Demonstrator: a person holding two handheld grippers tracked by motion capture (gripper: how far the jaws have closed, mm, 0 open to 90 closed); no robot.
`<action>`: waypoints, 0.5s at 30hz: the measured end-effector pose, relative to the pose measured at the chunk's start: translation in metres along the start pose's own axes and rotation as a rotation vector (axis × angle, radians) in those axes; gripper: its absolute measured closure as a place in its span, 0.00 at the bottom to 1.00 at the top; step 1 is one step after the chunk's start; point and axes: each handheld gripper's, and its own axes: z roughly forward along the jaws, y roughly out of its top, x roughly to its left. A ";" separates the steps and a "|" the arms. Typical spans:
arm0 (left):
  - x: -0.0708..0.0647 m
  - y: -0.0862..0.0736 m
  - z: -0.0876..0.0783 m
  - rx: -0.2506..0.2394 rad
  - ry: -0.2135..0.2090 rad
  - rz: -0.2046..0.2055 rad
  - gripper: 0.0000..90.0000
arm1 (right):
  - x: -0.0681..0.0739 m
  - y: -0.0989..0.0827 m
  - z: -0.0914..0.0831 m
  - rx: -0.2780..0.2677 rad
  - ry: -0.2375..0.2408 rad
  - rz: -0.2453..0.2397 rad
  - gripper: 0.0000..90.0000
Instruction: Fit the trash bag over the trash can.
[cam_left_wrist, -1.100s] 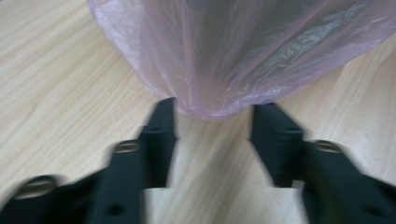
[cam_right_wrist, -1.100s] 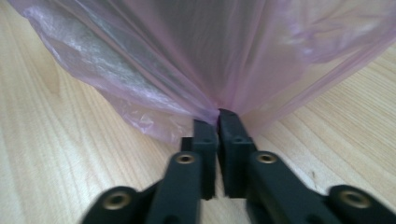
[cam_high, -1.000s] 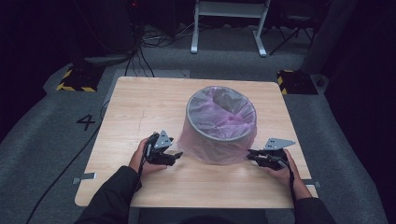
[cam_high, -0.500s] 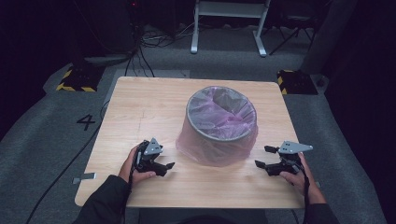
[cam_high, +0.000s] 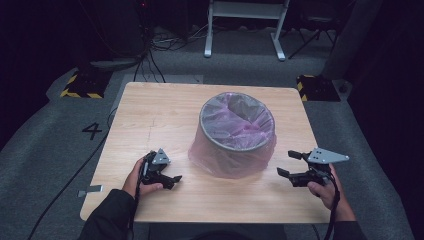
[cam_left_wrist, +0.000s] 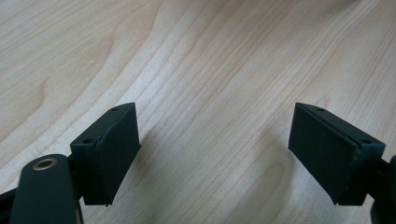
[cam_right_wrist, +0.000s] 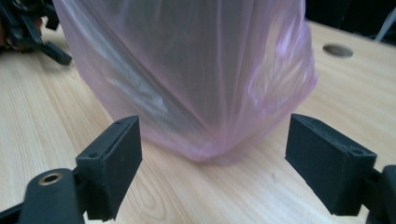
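- Both grippers are sitting farther from the bin (cam_high: 237, 134) than a second ago, when they were right up against the pink bag (cam_high: 231, 159) at its sides.
- The left gripper (cam_high: 170, 180) is resting low near the front left corner of the table (cam_high: 150, 115), held in the person's left hand (cam_high: 140, 177).
- Its jaws have just been opening and are standing wide apart, with nothing but bare wood between them in the left gripper view.
- The right gripper (cam_high: 286, 164) is hanging over the front right corner, held in the right hand (cam_high: 325, 187), and is pointing at the bin.
- Its jaws have just been opening too and are standing wide apart, holding nothing.
- The bin is standing upright in the middle of the table, a bit toward the right edge.
- The pink bag is lining the bin and is hanging down over its outside to the table.
- In the right gripper view the bag (cam_right_wrist: 187, 74) is sitting just past the open jaws, not touching them.
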 end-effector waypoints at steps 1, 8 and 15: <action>0.000 0.000 0.001 0.002 0.001 0.004 0.18 | 0.000 0.003 -0.001 -0.007 -0.001 -0.002 0.21; 0.000 -0.002 0.001 -0.008 0.005 0.013 0.17 | 0.001 0.024 -0.005 -0.022 -0.013 -0.029 0.21; 0.001 -0.004 0.002 -0.030 0.012 0.003 0.16 | 0.004 0.049 -0.009 -0.031 -0.036 -0.055 0.21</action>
